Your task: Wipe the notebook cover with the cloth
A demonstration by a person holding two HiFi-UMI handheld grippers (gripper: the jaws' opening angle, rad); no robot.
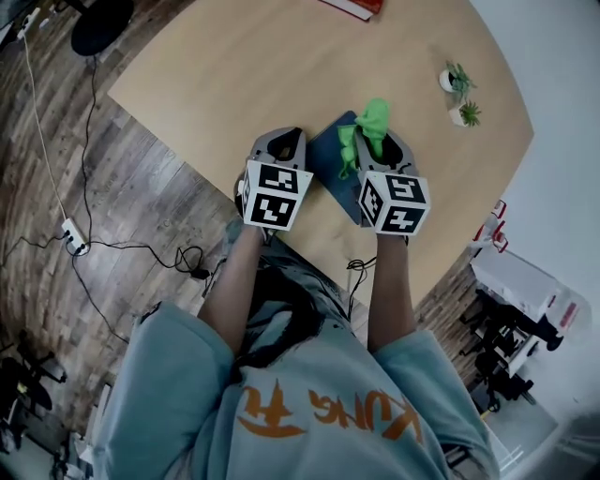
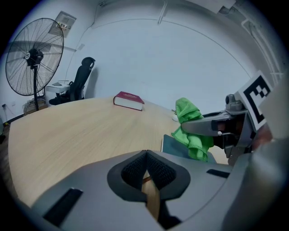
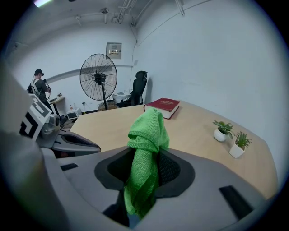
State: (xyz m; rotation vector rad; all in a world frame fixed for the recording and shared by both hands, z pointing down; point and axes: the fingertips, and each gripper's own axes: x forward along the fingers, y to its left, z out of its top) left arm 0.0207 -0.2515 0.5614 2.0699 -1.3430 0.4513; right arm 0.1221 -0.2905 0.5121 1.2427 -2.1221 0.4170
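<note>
A dark blue notebook lies near the table's front edge, between my two grippers. A bright green cloth is bunched up and hangs over the notebook's right side, clear of the cover. My right gripper is shut on the cloth, which fills the gap between the pads and sticks out past their tips. To the notebook's left, my left gripper is shut with nothing in it. In the left gripper view a corner of the notebook shows under the cloth.
A red book lies at the far side of the wooden table. Two small potted plants stand at the right edge. A standing fan and an office chair are beyond the table; a person stands farther back.
</note>
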